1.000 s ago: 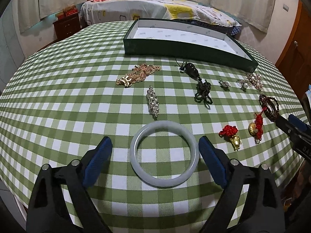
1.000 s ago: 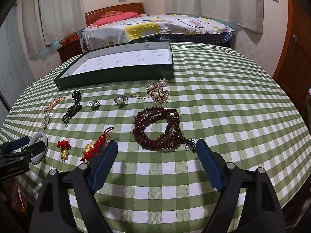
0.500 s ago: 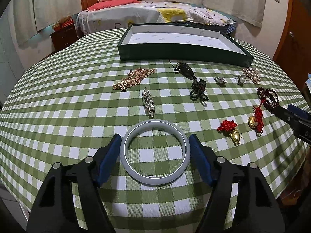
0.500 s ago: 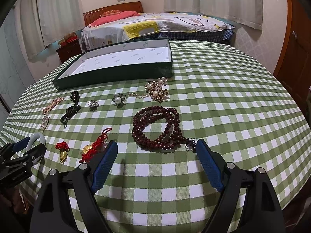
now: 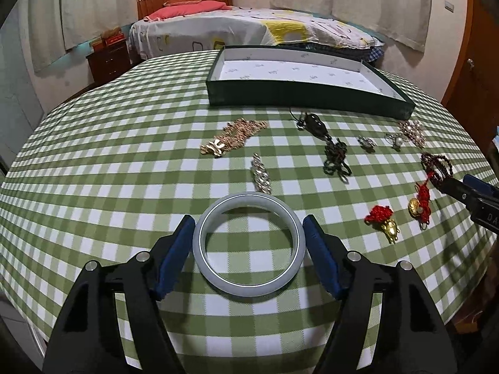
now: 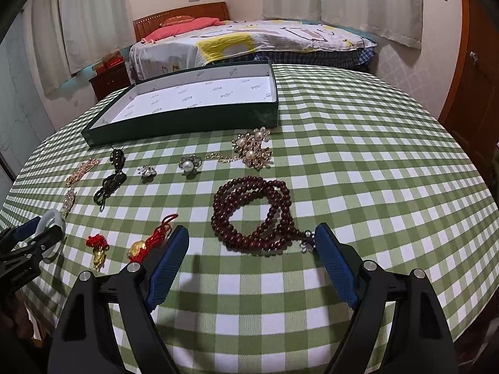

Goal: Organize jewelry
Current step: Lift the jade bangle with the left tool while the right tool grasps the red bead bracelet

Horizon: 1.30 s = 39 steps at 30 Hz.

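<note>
My left gripper (image 5: 248, 233) is shut on a pale grey-green jade bangle (image 5: 215, 275), holding it by both sides a little above the tablecloth. It also shows at the left edge of the right wrist view (image 6: 46, 218). My right gripper (image 6: 251, 243) is open and empty, its fingers either side of a dark red bead necklace (image 6: 252, 215) lying on the cloth. A dark green tray (image 5: 299, 98) with white lining stands empty at the back. Gold chain (image 5: 234, 137), crystal brooch (image 5: 260, 176) and black cord pendant (image 5: 330, 152) lie before it.
The round table has a green checked cloth (image 5: 124, 171). Two red-knotted gold charms (image 5: 383, 219) lie at the right, pearl pieces (image 6: 252, 149) near the tray. A bed (image 5: 249, 34) and a wooden door (image 6: 477, 78) stand behind.
My left gripper closed from wide open onto the bangle and lifted it slightly, tilting upward. My right gripper stayed open over the bead necklace, almost unmoved.
</note>
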{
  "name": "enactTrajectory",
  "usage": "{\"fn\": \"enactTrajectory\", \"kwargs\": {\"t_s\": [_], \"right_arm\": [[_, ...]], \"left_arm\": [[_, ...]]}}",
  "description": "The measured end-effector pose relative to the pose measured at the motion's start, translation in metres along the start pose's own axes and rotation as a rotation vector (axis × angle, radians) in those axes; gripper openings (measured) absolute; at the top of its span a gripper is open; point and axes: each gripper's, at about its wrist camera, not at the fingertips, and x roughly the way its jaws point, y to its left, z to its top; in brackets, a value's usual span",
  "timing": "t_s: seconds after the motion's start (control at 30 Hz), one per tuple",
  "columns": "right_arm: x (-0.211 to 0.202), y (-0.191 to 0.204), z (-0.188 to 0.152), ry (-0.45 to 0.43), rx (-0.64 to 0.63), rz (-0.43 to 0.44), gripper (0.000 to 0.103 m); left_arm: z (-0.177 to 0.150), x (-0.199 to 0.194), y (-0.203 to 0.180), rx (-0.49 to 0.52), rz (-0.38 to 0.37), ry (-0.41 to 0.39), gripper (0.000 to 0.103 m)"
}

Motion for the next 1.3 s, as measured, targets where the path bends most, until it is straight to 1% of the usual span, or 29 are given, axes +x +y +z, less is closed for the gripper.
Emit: {"fn": "enactTrajectory", "kwargs": {"t_s": [0.23, 0.4, 0.5, 0.63, 0.67, 0.73, 0.77, 0.8, 0.83, 0.9, 0.93, 1.0, 1.03, 1.07, 1.1, 1.17, 1.27, 1.3], "right_arm": [[0.012, -0.001, 0.008, 0.008, -0.001, -0.017, 0.08], [0.022, 0.002, 0.013, 0.028, -0.025, -0.05, 0.08], [0.03, 0.001, 0.015, 0.055, -0.024, -0.052, 0.08], [0.032, -0.001, 0.016, 0.061, -0.023, -0.045, 0.08], [0.032, -0.001, 0.016, 0.06, -0.025, -0.042, 0.077], [0.03, 0.0, 0.014, 0.053, -0.035, -0.029, 0.068], [0.028, 0.0, 0.014, 0.049, -0.039, -0.021, 0.059], [0.027, 0.002, 0.014, 0.048, -0.045, -0.011, 0.054], [0.027, 0.003, 0.014, 0.049, -0.049, -0.007, 0.052], [0.025, 0.004, 0.012, 0.048, -0.054, 0.008, 0.041], [0.024, 0.004, 0.012, 0.048, -0.054, 0.015, 0.039], [0.022, 0.003, 0.01, 0.049, -0.054, 0.028, 0.03], [0.021, 0.003, 0.01, 0.05, -0.053, 0.033, 0.027], [0.02, 0.002, 0.01, 0.052, -0.051, 0.041, 0.02], [0.019, 0.002, 0.009, 0.055, -0.047, 0.052, 0.017], [0.018, 0.002, 0.007, 0.056, -0.049, 0.056, 0.016], [0.014, 0.0, 0.006, 0.047, -0.043, 0.061, 0.012], [0.013, 0.0, 0.006, 0.047, -0.04, 0.063, 0.012]], "left_arm": [[0.005, 0.002, 0.008, -0.016, 0.016, 0.0, 0.069], [0.007, 0.004, 0.011, -0.023, 0.02, 0.002, 0.069], [0.01, 0.005, 0.015, -0.034, 0.024, 0.001, 0.069], [0.015, 0.005, 0.021, -0.046, 0.035, -0.006, 0.069], [0.016, 0.005, 0.022, -0.048, 0.037, -0.007, 0.069], [0.018, 0.005, 0.023, -0.053, 0.039, -0.008, 0.069], [0.018, 0.005, 0.024, -0.054, 0.039, -0.008, 0.069], [0.019, 0.005, 0.024, -0.054, 0.038, -0.009, 0.069], [0.02, 0.005, 0.024, -0.054, 0.038, -0.009, 0.069], [0.021, 0.005, 0.024, -0.055, 0.034, -0.009, 0.069], [0.021, 0.004, 0.024, -0.056, 0.032, -0.01, 0.069], [0.022, 0.003, 0.024, -0.056, 0.029, -0.014, 0.069], [0.023, 0.002, 0.023, -0.056, 0.028, -0.017, 0.069], [0.024, 0.001, 0.023, -0.056, 0.026, -0.021, 0.069], [0.025, 0.0, 0.023, -0.056, 0.025, -0.024, 0.069], [0.027, -0.001, 0.022, -0.055, 0.024, -0.029, 0.069], [0.028, -0.004, 0.021, -0.052, 0.02, -0.033, 0.069], [0.028, -0.004, 0.021, -0.052, 0.019, -0.033, 0.069]]}}
